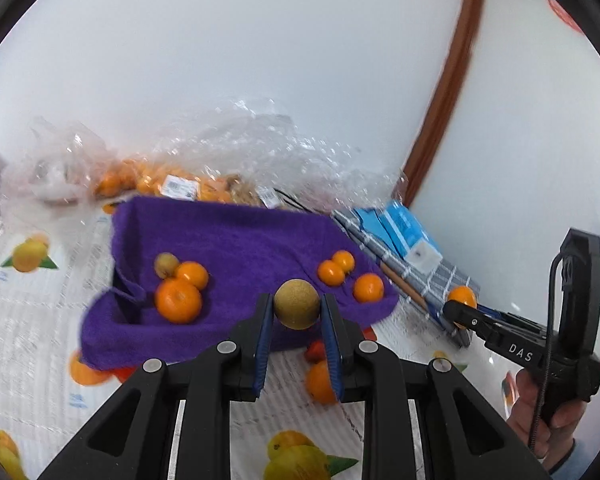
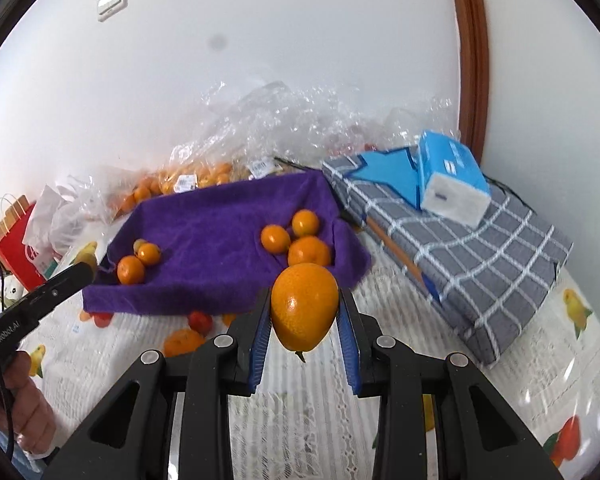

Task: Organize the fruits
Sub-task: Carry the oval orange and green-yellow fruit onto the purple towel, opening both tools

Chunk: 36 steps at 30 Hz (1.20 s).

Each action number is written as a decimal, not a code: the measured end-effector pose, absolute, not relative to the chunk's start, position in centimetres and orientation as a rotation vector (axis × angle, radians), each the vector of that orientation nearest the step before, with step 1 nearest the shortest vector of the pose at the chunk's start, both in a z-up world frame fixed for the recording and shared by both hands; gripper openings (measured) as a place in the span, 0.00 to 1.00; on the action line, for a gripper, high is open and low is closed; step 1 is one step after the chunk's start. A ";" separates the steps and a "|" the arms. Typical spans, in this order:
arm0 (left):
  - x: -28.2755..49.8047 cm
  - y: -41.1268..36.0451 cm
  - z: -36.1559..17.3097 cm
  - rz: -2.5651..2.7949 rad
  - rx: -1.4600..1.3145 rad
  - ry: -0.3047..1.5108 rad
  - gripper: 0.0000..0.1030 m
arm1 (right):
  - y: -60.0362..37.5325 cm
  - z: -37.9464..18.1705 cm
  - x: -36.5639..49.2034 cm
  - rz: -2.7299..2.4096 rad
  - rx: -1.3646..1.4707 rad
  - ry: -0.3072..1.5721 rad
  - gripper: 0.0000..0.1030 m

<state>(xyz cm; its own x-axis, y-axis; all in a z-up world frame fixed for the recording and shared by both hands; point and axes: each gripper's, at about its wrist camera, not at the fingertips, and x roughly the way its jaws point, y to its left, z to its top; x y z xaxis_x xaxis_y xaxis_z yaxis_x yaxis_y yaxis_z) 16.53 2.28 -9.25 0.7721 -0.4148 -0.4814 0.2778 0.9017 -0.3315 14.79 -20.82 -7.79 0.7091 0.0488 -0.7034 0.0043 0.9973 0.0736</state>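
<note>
Fruit-print tablecloth (image 2: 308,412) — "DAS", perhaps, on right gripper (image 1: 460,312).

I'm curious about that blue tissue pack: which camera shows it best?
The right wrist view: the tissue pack lies whole and sharp on the checked cushion. The left wrist view shows it smaller and blurred.

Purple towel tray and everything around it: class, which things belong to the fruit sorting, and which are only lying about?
Belonging:
left gripper holding brown fruit
right gripper holding orange
purple towel tray
oranges in tray

Lying about:
tissue pack
checked cushion
red paper bag
light switch
</note>
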 end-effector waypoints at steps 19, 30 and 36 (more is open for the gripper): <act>24.8 9.7 -7.2 -0.121 -0.335 0.556 0.22 | -15.8 -8.0 24.3 0.159 0.046 0.753 0.31; 28.2 10.0 -13.4 -0.103 -0.416 0.630 0.22 | -16.8 -13.5 26.9 0.193 0.113 0.877 0.31; 28.9 9.9 -14.2 -0.076 -0.381 0.649 0.22 | -16.3 -14.3 26.9 0.197 0.094 0.897 0.31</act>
